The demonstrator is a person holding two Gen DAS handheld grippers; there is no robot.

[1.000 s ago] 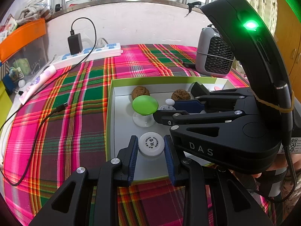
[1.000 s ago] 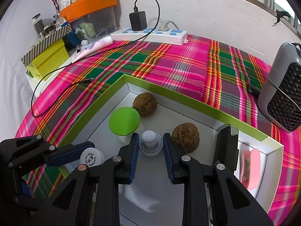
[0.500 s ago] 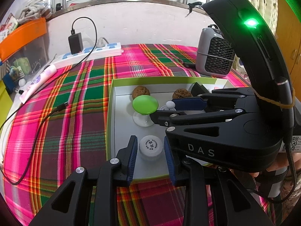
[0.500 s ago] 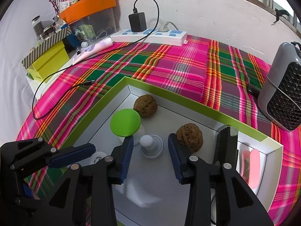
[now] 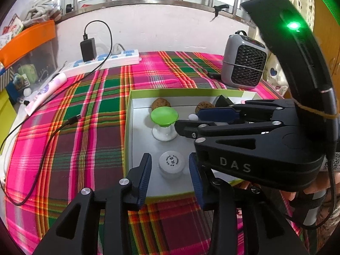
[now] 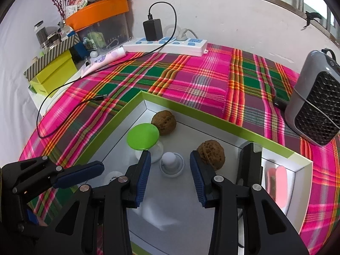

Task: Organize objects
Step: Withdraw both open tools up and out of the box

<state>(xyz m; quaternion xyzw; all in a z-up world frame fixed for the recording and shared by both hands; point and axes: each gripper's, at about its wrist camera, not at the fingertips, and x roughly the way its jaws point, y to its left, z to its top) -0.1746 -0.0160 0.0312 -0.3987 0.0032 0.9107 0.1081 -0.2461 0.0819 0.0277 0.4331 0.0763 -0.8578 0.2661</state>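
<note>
The counter (image 6: 212,78) was seen draped in a pink, green and orange plaid cloth, backed by a white wall below a barred window. A green-rimmed tray (image 5: 129,114) with a pale grey floor lay on the cloth. Inside it were noted two walnuts (image 6: 164,122) (image 6: 211,154), a green-topped stand (image 6: 142,136), a white knob on a round base (image 6: 171,163) and a white-capped jar (image 5: 171,164). The left hand-held gripper (image 5: 170,176) was held with fingers apart on either side of the jar, no contact visible. The right hand-held gripper (image 6: 170,176) was likewise spread, flanking the white knob without touching it. A white power strip (image 6: 165,43) with a black adapter was recorded along the wall, a grey fan heater (image 6: 314,106) at the right, and an orange-lidded bin (image 6: 99,21) at the left.
</note>
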